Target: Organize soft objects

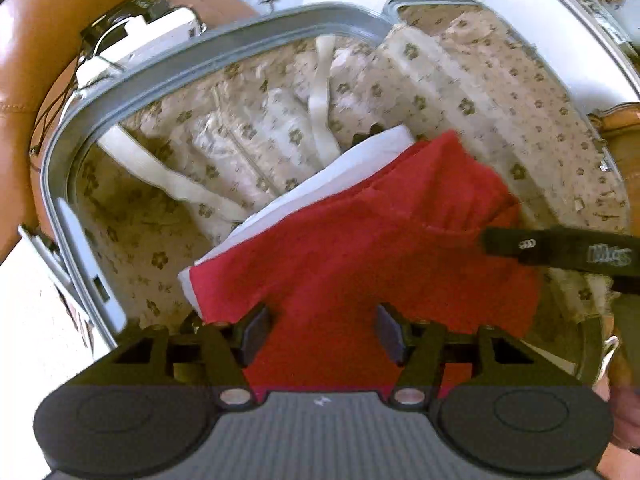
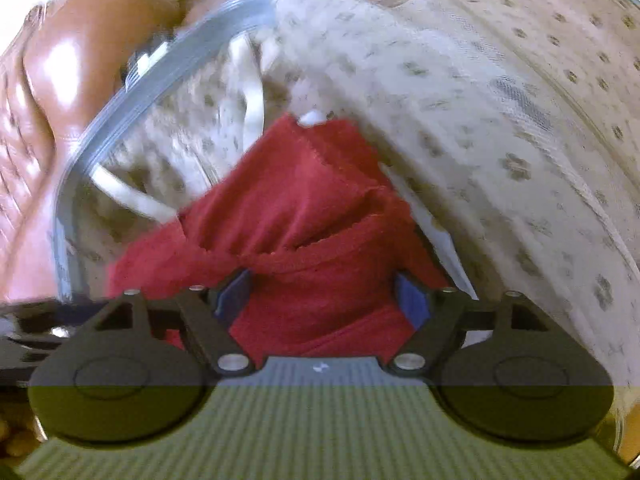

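Both grippers, left gripper [image 1: 320,330] and right gripper [image 2: 322,300], spread wide over red cloth [image 1: 360,248] in suitcase [image 1: 132,76].

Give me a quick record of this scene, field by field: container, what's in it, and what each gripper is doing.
container: open suitcase, grey rim, floral lining
contents: red cloth lying on a folded white cloth
straps: white straps lying loose on the lining
left gripper: open, over the red cloth's near edge
right gripper: open, red cloth between its fingers
surroundings: brown leather sofa
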`<state>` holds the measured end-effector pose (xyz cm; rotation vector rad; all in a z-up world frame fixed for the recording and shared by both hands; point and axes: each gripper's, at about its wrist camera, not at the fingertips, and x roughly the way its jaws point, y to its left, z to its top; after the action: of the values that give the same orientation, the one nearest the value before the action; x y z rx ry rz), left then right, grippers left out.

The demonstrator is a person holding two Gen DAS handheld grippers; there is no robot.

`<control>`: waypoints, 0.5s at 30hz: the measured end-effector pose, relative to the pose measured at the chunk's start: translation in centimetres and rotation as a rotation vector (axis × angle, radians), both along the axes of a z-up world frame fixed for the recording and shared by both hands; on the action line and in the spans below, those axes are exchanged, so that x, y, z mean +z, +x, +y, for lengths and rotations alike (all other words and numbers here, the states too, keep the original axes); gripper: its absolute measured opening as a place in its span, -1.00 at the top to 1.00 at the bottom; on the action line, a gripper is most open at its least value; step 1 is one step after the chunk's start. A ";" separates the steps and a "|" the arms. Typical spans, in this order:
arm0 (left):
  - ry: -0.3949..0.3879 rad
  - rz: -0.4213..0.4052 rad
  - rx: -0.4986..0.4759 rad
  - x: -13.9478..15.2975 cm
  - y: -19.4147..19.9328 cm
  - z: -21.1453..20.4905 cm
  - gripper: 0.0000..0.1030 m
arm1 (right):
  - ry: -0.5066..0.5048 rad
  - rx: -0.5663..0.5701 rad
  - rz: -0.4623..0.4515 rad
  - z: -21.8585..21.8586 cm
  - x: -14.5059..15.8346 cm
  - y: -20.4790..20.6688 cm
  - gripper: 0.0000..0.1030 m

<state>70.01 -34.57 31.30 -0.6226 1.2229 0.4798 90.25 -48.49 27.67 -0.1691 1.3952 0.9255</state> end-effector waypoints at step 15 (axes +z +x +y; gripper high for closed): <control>0.016 0.033 -0.300 -2.7 3.9 0.6 -0.51 | -0.022 -0.409 0.063 -3.8 0.8 -3.5 -0.68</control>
<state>73.88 -33.93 28.58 -0.4092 1.3164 0.2487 86.75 -52.28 28.45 0.1279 1.4296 0.5796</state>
